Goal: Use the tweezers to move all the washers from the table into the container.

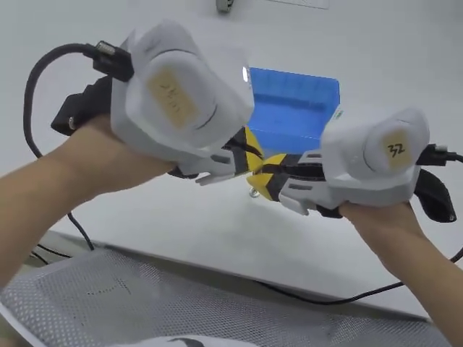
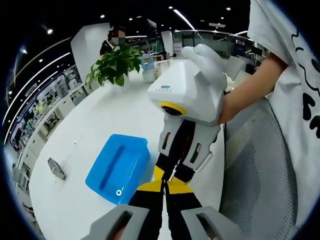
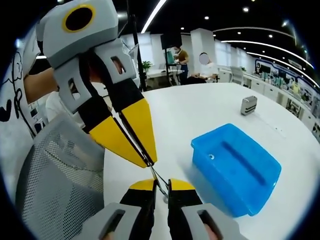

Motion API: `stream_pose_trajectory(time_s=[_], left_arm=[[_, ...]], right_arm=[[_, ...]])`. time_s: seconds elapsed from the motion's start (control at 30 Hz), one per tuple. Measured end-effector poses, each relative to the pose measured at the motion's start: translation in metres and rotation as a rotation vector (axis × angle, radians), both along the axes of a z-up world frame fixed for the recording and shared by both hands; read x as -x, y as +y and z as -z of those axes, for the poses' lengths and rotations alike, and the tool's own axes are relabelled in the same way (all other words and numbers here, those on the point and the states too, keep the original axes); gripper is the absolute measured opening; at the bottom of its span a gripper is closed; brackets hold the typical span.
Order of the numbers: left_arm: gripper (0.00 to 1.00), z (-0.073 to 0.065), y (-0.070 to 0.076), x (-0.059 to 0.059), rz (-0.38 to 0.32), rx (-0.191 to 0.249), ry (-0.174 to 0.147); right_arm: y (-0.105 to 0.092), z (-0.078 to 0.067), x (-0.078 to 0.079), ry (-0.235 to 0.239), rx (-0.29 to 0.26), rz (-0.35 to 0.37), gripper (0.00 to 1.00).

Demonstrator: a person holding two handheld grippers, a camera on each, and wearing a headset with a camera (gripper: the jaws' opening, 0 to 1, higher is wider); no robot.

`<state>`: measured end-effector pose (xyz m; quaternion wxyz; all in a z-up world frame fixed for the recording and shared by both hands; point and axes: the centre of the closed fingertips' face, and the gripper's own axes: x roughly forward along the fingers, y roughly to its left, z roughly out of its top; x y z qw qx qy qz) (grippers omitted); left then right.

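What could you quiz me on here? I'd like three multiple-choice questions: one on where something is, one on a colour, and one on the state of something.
1. Where does the small ring lie?
A. on top of the blue container
B. on the floor
C. in a person's palm

2. What colour are the fingers of the left gripper?
A. red
B. green
C. yellow

3. What state is the left gripper in?
A. wide open and empty
B. shut on the tweezers
C. shut on a sponge

Answers:
1. A: both gripper views show the small ring resting on the blue container's top surface.
2. C: the right gripper view shows both fingers yellow towards their tips.
3. B: the thin metal tweezers run out from between the closed fingers.
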<state>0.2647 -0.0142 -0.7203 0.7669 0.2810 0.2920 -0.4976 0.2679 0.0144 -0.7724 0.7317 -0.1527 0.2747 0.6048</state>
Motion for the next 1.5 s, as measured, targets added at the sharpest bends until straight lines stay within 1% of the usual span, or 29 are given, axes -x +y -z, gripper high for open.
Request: stream_pose_trajectory(time_s=[0.1, 0.23, 0.47, 0.73, 0.87, 1.03, 1.2, 1.3, 1.4, 1.5], left_arm=[[0.0, -0.003, -0.001, 0.0, 0.005, -0.002, -0.011], [0.0, -0.008, 0.0, -0.001, 0.001, 0.008, -0.017], [0.0, -0.022, 0.0, -0.004, 0.012, 0.005, -0.05], [0.0, -0.032, -0.001, -0.005, 0.022, -0.003, -0.077], [0.0, -0.039, 0.0, -0.007, 0.028, -0.011, -0.099], [0.0, -0.048, 0.001, -0.015, 0.026, -0.012, -0.126], [0.0, -0.055, 0.001, -0.03, 0.033, -0.021, -0.165], [0.0, -0.057, 0.001, -0.039, 0.034, -0.024, -0.18], [0.0, -0.059, 0.002, -0.044, 0.035, -0.025, -0.189], [0.0, -0.058, 0.003, -0.051, 0.031, -0.019, -0.191]], right_arm=[[-0.001, -0.003, -0.001, -0.005, 0.0, -0.002, 0.04], [0.0, -0.01, 0.0, -0.02, -0.002, -0.01, 0.04], [0.001, -0.022, -0.004, -0.05, -0.012, -0.006, 0.04], [0.003, -0.034, -0.006, -0.077, -0.027, 0.004, 0.04], [0.005, -0.041, -0.009, -0.101, -0.03, -0.002, 0.04], [0.006, -0.049, -0.019, -0.136, -0.034, -0.005, 0.04], [0.007, -0.058, -0.034, -0.174, -0.037, -0.006, 0.04], [0.007, -0.061, -0.044, -0.186, -0.039, 0.0, 0.04], [0.008, -0.064, -0.052, -0.2, -0.039, 0.007, 0.04], [0.008, -0.062, -0.058, -0.209, -0.034, 0.009, 0.04]])
